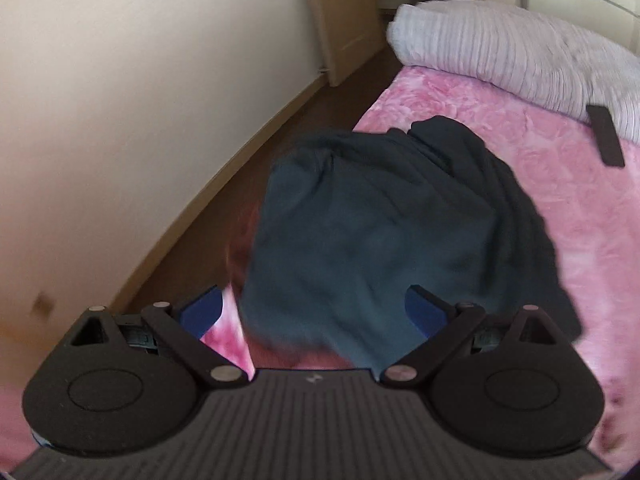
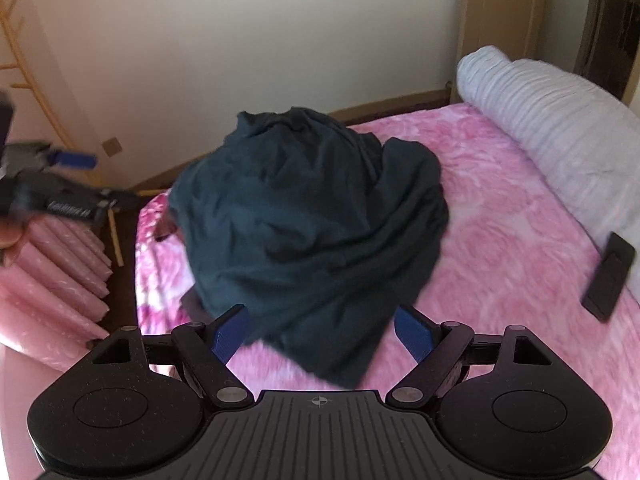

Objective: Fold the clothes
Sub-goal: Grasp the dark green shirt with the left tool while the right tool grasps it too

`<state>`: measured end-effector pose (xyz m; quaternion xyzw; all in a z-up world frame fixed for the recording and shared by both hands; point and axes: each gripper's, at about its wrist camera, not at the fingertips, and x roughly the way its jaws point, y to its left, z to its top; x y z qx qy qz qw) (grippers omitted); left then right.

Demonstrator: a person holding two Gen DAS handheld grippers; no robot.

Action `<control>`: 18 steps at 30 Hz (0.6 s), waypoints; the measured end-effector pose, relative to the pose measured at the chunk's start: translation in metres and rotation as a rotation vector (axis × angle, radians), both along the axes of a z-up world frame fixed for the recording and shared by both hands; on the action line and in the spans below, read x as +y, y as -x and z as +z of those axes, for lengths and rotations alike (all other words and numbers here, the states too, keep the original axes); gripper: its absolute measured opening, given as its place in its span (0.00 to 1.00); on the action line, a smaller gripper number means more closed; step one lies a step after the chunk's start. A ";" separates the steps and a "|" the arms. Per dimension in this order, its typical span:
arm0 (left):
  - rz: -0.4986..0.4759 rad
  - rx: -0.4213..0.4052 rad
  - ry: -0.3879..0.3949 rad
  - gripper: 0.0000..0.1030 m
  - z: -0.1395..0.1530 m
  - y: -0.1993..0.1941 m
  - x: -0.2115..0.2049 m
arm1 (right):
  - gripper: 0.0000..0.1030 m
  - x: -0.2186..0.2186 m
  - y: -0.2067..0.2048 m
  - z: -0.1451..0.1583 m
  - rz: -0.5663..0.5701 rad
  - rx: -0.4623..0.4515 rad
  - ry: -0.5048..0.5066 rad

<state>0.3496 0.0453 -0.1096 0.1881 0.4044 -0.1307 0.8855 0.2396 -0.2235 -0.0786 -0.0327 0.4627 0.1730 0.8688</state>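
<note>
Left gripper [image 1: 314,312]: from the left wrist view, jaws spread wide, holding nothing, hovering at the near edge of the dark garment [image 1: 372,232].
Garment, left view: crumpled in a heap on the pink bed [image 1: 520,160], near the bed's wall-side edge.
Right gripper [image 2: 320,328]: from the right wrist view, jaws likewise spread and empty, just short of the garment's near hem.
Garment, right view: bunched and mounded, not flat or folded; black remote [image 2: 608,276] lies well apart, by the pillow [image 2: 552,128].
Doing it well: probably pinch two separate edge points and pull the cloth flat before creasing.
</note>
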 end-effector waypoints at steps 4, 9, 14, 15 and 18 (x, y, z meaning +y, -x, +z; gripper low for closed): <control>-0.107 0.003 -0.020 0.93 -0.034 -0.082 -0.002 | 0.80 0.020 -0.061 -0.028 0.041 0.027 0.036; -0.155 0.037 0.012 0.85 -0.070 -0.149 -0.007 | 0.80 0.045 -0.137 -0.063 0.092 0.062 0.082; -0.159 0.120 0.138 0.45 -0.089 -0.180 0.003 | 0.80 0.059 -0.210 -0.089 0.155 0.044 0.103; -0.162 0.127 0.164 0.38 -0.089 -0.181 0.005 | 0.80 0.061 -0.224 -0.094 0.170 0.037 0.104; -0.161 0.121 0.226 0.13 -0.083 -0.176 0.012 | 0.80 0.067 -0.264 -0.108 0.212 0.026 0.112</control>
